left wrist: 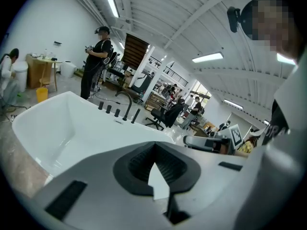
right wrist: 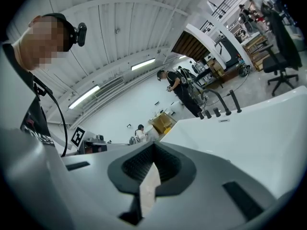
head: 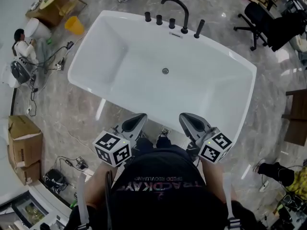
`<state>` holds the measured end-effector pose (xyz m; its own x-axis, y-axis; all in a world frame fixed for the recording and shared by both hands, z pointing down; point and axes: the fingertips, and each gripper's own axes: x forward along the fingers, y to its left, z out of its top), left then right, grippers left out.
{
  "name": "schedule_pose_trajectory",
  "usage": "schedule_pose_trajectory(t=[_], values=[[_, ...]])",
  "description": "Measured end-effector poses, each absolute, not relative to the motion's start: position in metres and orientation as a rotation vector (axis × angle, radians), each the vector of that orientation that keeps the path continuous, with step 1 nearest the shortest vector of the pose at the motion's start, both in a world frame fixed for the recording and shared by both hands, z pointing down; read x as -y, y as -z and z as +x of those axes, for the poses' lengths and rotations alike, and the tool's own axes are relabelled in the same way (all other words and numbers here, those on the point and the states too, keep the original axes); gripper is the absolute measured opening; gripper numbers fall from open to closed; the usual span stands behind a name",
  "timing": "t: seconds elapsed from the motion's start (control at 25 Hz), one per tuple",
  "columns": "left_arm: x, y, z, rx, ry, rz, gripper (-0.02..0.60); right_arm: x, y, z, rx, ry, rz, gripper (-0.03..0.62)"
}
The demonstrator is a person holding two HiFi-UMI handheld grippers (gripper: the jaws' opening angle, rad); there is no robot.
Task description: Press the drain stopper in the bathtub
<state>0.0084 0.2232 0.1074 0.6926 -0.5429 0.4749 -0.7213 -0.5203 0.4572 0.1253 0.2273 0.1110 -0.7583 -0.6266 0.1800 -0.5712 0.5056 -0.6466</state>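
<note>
The white bathtub [head: 225, 61] stands on the marble floor, and its small round metal drain stopper [head: 165, 71] sits in the middle of the tub bottom. My left gripper [head: 136, 122] and right gripper [head: 188, 120] hang side by side at the tub's near rim, close to my chest, both shut with nothing in them. The stopper lies well ahead of both tips. In the left gripper view the gripper [left wrist: 154, 146] points over the tub [left wrist: 72, 128]; the right gripper [right wrist: 153, 148] also looks across the tub's rim [right wrist: 249, 123]. The stopper is hidden in both gripper views.
A black arched faucet [head: 178, 7] with several black knobs lines the tub's far rim. A black office chair [head: 261, 20] stands at the far right. Cardboard boxes [head: 23, 145], cables and a seated person [head: 23, 44] are on the left. Another person [left wrist: 98, 61] stands beyond the tub.
</note>
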Motion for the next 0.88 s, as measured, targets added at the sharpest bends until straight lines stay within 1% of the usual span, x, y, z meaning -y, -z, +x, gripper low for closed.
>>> schedule_pose_trajectory(t=[0.52, 0.88], values=[[-0.190, -0.093, 0.015, 0.905, -0.437, 2.340, 0.005, -0.208, -0.105, 0.137, -2.557, 1.036, -1.128, 0.012], [-0.149, -0.105, -0.012, 0.739, -0.469, 2.381, 0.005, -0.181, -0.111, 0.111, -2.471, 1.012, -1.312, 0.012]])
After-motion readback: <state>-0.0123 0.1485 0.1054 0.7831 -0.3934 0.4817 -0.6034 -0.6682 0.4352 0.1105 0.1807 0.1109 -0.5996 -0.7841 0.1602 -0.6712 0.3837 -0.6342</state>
